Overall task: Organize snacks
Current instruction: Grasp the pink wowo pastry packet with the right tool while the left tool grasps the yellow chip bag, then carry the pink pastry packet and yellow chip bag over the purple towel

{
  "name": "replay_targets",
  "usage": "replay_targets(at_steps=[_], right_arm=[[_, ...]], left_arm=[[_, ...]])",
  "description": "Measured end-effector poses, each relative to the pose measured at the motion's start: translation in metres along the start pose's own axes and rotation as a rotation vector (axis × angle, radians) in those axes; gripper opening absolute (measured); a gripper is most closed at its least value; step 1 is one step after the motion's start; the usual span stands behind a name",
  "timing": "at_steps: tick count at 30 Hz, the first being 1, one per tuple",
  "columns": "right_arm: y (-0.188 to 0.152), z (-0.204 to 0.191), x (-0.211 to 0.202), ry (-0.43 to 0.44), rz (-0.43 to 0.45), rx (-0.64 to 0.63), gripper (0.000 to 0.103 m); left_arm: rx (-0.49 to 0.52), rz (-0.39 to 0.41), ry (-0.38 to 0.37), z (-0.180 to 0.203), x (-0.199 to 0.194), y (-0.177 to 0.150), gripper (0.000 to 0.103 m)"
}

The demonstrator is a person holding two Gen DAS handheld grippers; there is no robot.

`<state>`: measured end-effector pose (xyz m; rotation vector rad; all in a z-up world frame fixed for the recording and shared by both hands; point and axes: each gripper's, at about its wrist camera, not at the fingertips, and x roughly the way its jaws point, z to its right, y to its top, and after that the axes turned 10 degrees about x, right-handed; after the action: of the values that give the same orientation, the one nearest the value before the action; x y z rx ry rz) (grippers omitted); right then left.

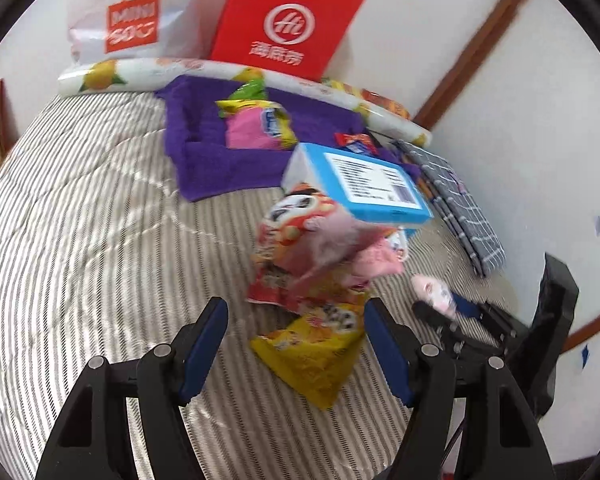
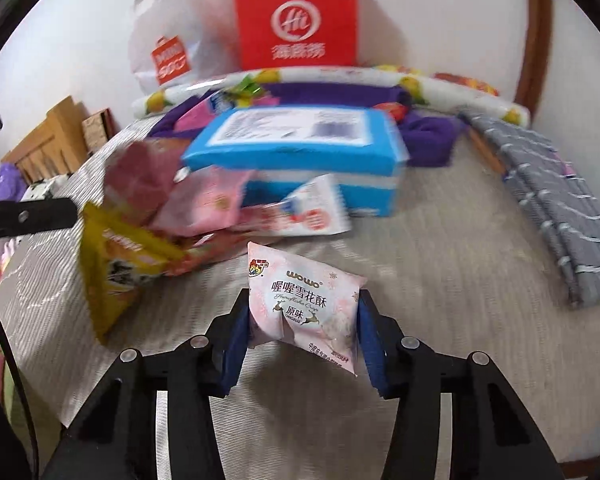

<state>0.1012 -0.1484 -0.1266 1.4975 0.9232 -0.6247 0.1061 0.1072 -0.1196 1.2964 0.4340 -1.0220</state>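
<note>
A pile of snack packets lies on the striped bed: a yellow bag (image 1: 320, 356), a red packet (image 1: 288, 248) and pink packets, with a blue box (image 1: 364, 184) lying tilted on top. My left gripper (image 1: 296, 344) is open, its fingers either side of the yellow bag, not holding it. My right gripper (image 2: 304, 320) is shut on a pale pink snowflake-crisp packet (image 2: 304, 304), held above the bed near the pile; it shows in the left wrist view (image 1: 434, 292). A purple fabric tray (image 1: 204, 152) at the back holds a pink and yellow bag (image 1: 256, 128).
A white shopping bag (image 1: 132, 12) and a red paper bag (image 1: 284, 20) lean on the wall behind a fruit-print roll (image 1: 148, 72). A grey checked cloth (image 2: 560, 208) lies at the right. A wooden bed frame (image 2: 48, 136) is at the left.
</note>
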Motion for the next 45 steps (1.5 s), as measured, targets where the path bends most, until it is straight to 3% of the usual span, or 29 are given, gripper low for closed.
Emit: replay_targets(at_steps=[8, 13, 20, 23, 30, 45], right_arm=[[0.029, 0.044, 0.006, -0.091, 0.049, 0.051, 0.050], [0.041, 0.052, 0.018, -0.112, 0.050, 0.046, 0.050], [0.045, 0.053, 0.039, -0.074, 0.014, 0.044, 0.050], [0.045, 0.056, 0.035, -0.063, 0.041, 0.057, 0.050], [0.046, 0.062, 0.045, -0.047, -0.015, 0.079, 0.050], [0.044, 0.060, 0.045, -0.063, -0.009, 0.071, 0.051]], left_arm=[[0.099, -0.076, 0.020, 0.029, 0.026, -0.005, 0.069], [0.128, -0.112, 0.057, 0.031, 0.041, -0.014, 0.068], [0.155, -0.099, 0.100, 0.032, 0.048, -0.019, 0.067], [0.154, -0.092, 0.108, 0.032, 0.050, -0.016, 0.063], [0.170, -0.081, 0.097, 0.040, 0.053, -0.009, 0.048], [0.231, 0.003, 0.144, 0.030, 0.058, -0.012, 0.048]])
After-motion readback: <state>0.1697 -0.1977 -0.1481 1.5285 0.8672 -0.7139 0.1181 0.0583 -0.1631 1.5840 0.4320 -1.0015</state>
